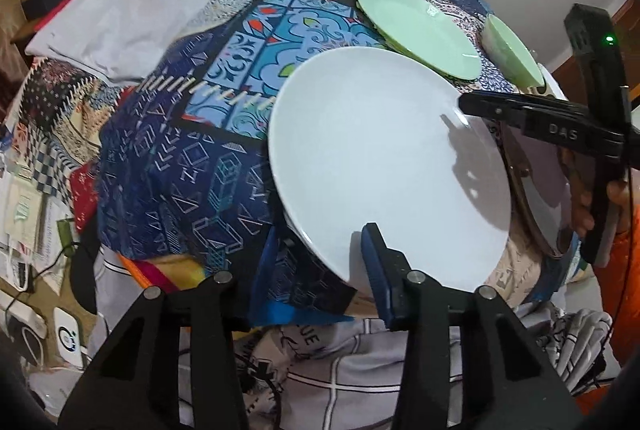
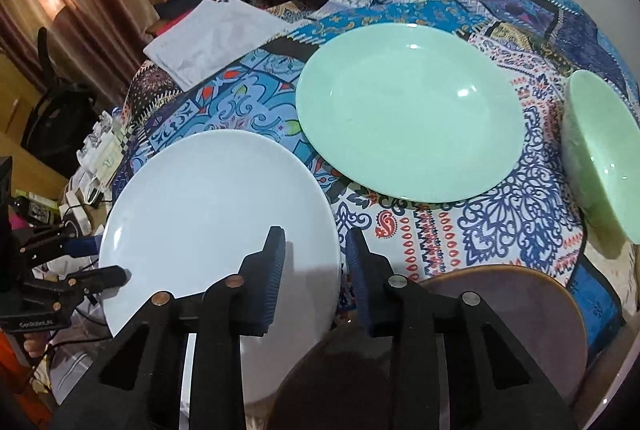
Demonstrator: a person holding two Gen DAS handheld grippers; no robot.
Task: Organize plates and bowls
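Right between my left tool [image 1: 320,262] fingers sits the white plate [image 1: 384,166] rim, jaws apart; right tool [image 2: 316,262] straddles its opposite edge, unclenched.

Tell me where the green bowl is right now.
The green bowl sits tilted on the patterned cloth at the right wrist view's far right edge, just right of the green plate and apart from it.

The green bowl [image 2: 604,158] is cut off by the right edge.
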